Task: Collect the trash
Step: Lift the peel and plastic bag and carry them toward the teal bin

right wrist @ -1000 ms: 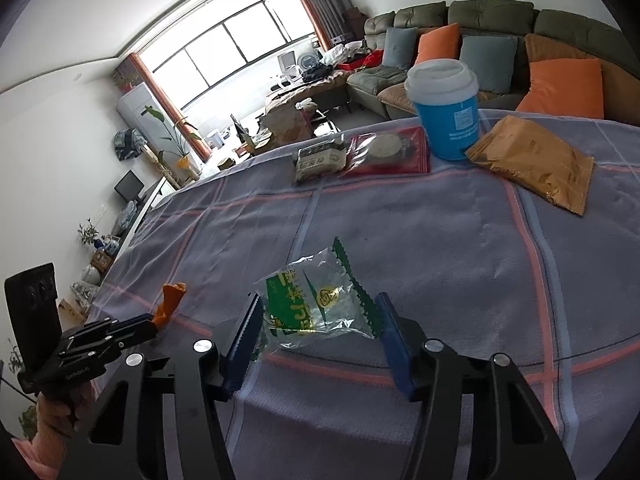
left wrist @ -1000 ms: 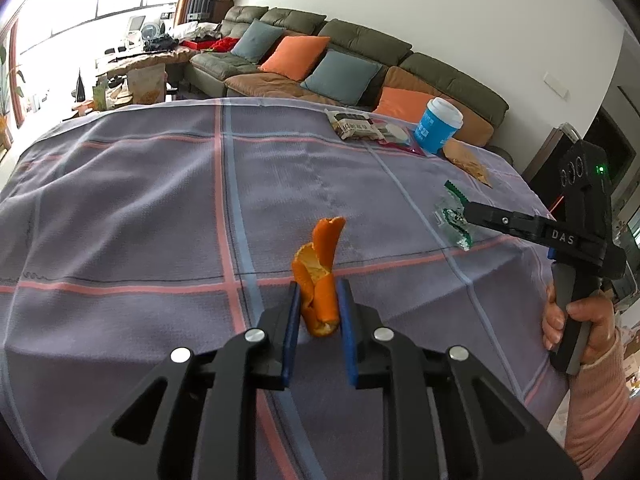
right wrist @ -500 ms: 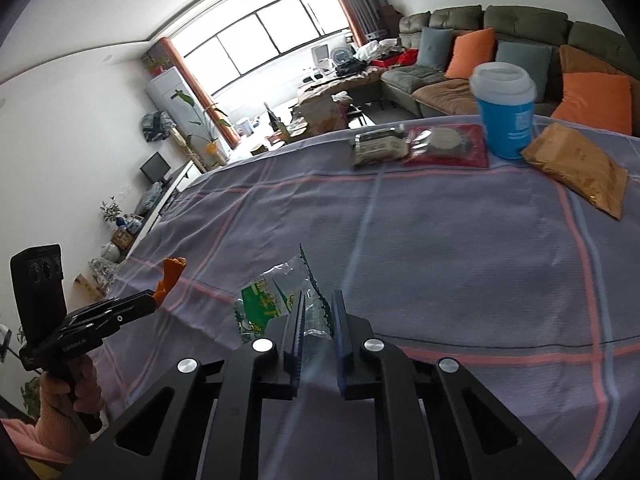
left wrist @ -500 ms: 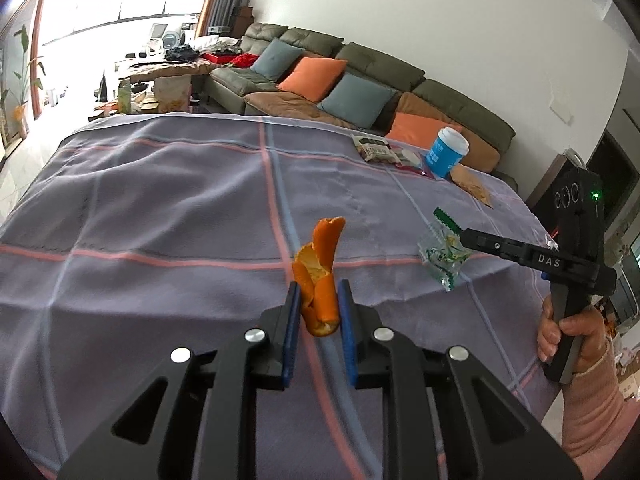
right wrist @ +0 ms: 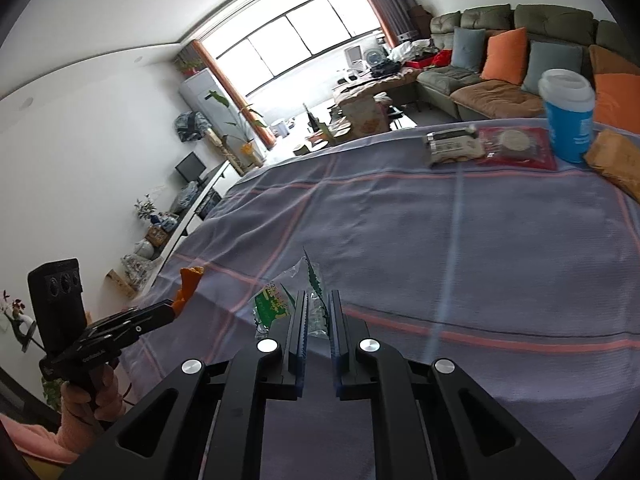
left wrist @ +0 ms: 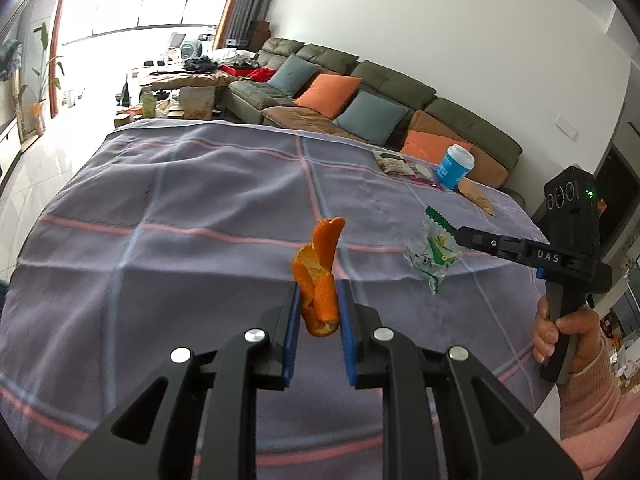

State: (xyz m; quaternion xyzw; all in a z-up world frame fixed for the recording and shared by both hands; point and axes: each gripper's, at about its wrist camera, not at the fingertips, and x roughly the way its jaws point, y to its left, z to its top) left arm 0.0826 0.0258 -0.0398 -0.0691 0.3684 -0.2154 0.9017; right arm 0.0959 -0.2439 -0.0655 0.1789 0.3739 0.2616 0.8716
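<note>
While both grippers were up off the table (left wrist: 168, 200), each had a piece of trash pinched. Left gripper (left wrist: 319, 300): jaws clamped on the orange peel (left wrist: 320, 276), peel standing upright between the blue pads (left wrist: 293, 332), its top curl sticking out past the tips. Right gripper (right wrist: 317, 312): jaws nearly together, clamped on the green-and-clear wrapper (right wrist: 280, 304), which spilled out to the left of the fingers; in the left wrist view the wrapper (left wrist: 434, 252) hung crumpled from the tips, above the purple checked cloth. Far end of the table: blue cup (right wrist: 568, 116) with white lid, red packet (right wrist: 516, 148) and brown pouch (right wrist: 616, 160) just beside it, grey snack pack (right wrist: 450, 146) touching the red packet's left edge
</note>
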